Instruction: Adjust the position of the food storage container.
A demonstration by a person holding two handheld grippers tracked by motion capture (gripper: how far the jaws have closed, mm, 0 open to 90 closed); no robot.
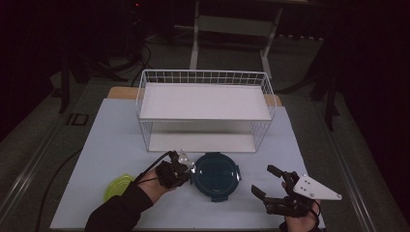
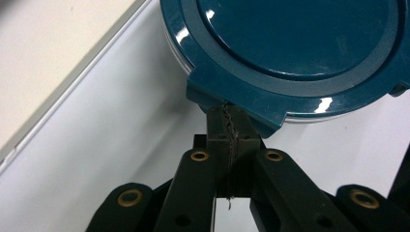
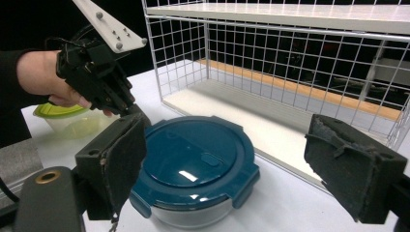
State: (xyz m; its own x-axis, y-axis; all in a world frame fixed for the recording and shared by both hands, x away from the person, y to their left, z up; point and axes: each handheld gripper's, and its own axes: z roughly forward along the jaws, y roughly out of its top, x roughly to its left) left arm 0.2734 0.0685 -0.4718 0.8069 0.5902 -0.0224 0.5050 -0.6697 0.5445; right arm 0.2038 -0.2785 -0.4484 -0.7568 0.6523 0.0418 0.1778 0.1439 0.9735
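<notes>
Biggest first: the white wire rack [image 1: 205, 108] stands at 12 o'clock on the counter [image 1: 116, 130], both shelves bare. Just in front of it, centre-front of the counter, we see the round container [image 1: 215, 175] with a teal snap-lock lid [image 3: 193, 157] over a clear bowl; it looks like glass or hard plastic, we can't tell which. We judge it rigid, fairly heavy if glass, glossy and slippery on the lid, breakable if dropped. The lid's four latch tabs [image 2: 232, 101] are the only thin, grippable edges; for a lift we'd rather squeeze across the rim or the body under it, since a tab could flip open under load. A smaller green-lidded container [image 1: 117, 187] sits at 9 o'clock of the teal one, well apart. The left tongs [image 2: 231, 126] are pressed together, tips touching the tab at the teal lid's 9 o'clock edge, pushing rather than pinching, we judge. The right tongs [image 3: 227, 169] are spread wide at 3 o'clock, holding nothing.
</notes>
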